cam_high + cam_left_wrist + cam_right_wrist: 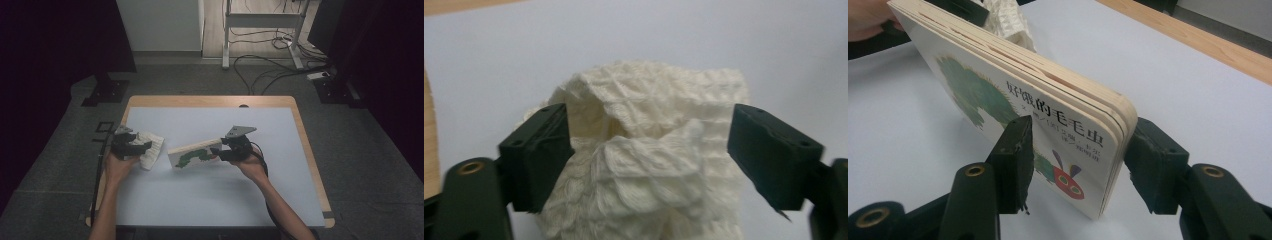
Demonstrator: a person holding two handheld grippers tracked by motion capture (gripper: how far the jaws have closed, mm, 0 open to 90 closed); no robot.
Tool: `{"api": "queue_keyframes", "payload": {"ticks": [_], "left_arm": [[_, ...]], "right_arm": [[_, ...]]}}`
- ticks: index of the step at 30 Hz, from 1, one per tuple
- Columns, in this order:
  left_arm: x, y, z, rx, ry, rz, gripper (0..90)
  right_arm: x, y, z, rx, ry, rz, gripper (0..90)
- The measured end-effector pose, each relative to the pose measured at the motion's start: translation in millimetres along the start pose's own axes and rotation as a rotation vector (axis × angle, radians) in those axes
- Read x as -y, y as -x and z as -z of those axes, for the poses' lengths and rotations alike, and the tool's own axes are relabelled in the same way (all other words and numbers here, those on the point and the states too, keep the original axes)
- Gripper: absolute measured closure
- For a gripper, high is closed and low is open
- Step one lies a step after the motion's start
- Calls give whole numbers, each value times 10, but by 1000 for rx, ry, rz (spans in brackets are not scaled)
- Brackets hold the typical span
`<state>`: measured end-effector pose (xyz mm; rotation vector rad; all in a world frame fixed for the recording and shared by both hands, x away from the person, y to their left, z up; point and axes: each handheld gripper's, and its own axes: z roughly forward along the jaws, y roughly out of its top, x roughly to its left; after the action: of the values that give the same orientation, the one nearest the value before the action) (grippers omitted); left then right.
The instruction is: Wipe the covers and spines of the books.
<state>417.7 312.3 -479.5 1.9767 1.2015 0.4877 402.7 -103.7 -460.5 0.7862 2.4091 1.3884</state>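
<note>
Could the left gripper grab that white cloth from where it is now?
Probably yes: the left gripper stands open, with the crumpled white cloth already between its jaws on the table, nothing blocking.

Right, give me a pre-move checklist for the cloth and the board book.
1. Right gripper clamped on the board book: ok, a jaw sits on each cover.
2. Book clear of the table: cannot tell; it stands on edge, tilted.
3. Left gripper released: ok, its jaws stand apart around the white cloth; the right one is clear of it.
4. Cloth resting on the table: ok, bunched in a heap.
5. Cloth apart from the book: ok, a gap shows in the high view.
6. Cables clear of both things: ok.
</note>
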Motion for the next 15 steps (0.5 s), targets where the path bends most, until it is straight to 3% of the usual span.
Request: {"api": "queue_keyframes", "payload": {"ticks": [6, 15], "left_arm": [[-23, 122, 242, 13, 7, -53, 141], [-9, 510, 482, 105, 34, -170, 208]], "right_arm": [[8, -3, 7, -2, 2, -2, 455], [16, -10, 20, -4, 4, 0, 458]]}}
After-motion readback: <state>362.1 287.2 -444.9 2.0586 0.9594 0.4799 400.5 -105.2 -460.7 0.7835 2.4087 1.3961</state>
